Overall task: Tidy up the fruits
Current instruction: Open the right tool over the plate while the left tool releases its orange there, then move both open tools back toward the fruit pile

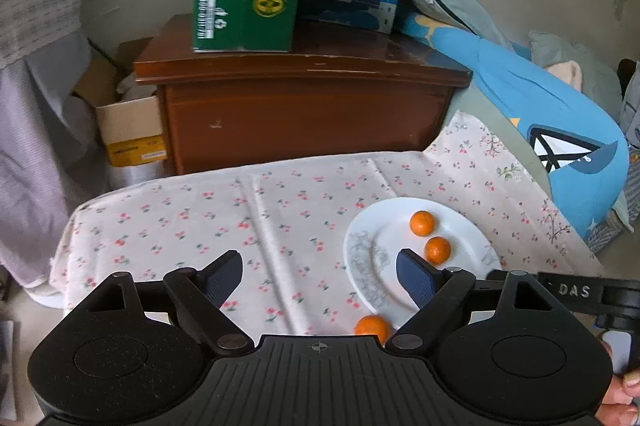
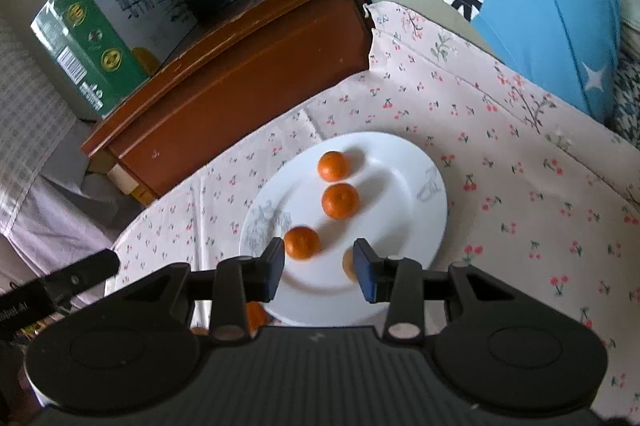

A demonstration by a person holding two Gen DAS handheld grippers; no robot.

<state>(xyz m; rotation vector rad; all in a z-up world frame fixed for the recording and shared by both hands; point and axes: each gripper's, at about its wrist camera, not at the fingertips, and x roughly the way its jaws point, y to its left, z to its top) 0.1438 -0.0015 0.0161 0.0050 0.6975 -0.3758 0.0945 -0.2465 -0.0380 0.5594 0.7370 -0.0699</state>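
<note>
Jaws of both grippers spread, empty; "DAS" on right gripper (image 1: 576,291) (Chinese on cartons unreadable).

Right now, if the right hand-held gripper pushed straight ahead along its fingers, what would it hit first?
Probably the white plate: the right hand-held gripper is open over its near edge, with one mandarin by its left finger and another by the right finger. Depth is unclear, so it might touch one first.

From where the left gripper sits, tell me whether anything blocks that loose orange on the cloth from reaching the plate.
Nothing visible does. The loose orange lies on the cloth right beside the plate rim, below the open left gripper. Only the low rim separates them, and bare plate lies just past it.
</note>
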